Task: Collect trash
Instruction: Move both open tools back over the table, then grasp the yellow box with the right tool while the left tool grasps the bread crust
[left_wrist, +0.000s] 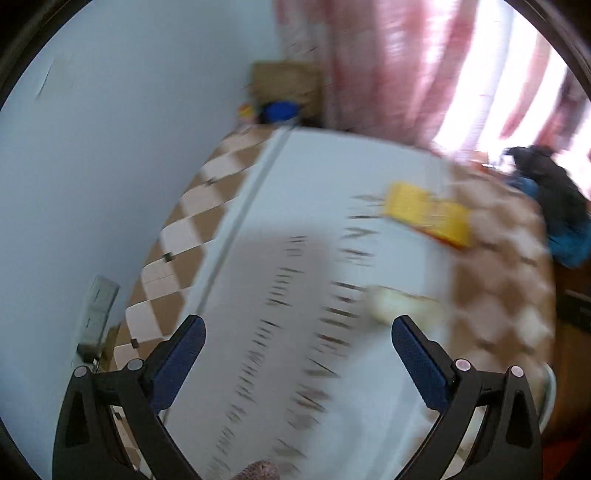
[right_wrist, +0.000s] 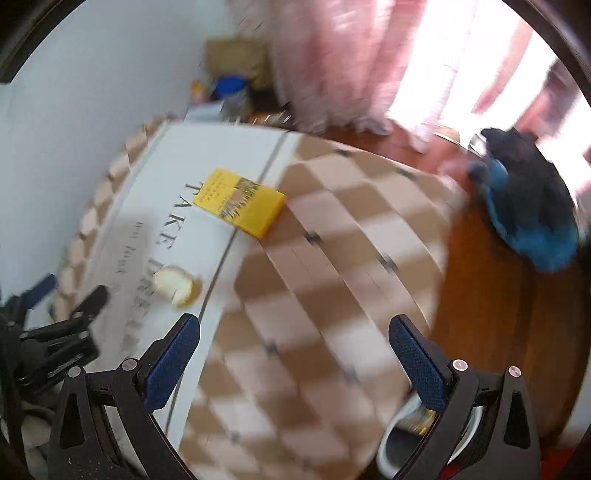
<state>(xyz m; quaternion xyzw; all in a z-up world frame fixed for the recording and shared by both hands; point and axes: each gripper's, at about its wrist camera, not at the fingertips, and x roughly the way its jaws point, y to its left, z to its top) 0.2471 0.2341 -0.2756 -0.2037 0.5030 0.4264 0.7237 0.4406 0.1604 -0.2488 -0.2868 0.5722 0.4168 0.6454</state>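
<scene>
Both views are motion-blurred. A flat yellow packet lies on the white lettered panel of a checked brown-and-white cover. Nearer to me on the same panel sits a crumpled cream-coloured piece. My left gripper is open and empty above the panel, the cream piece just beyond its right fingertip. My right gripper is open and empty over the checked part, with the cream piece beyond its left fingertip. The left gripper also shows at the left edge of the right wrist view.
A pale wall runs along the left. A cardboard box and a blue object stand in the far corner beside pink curtains. A blue-black cloth heap lies on the wooden floor. A white container sits low right.
</scene>
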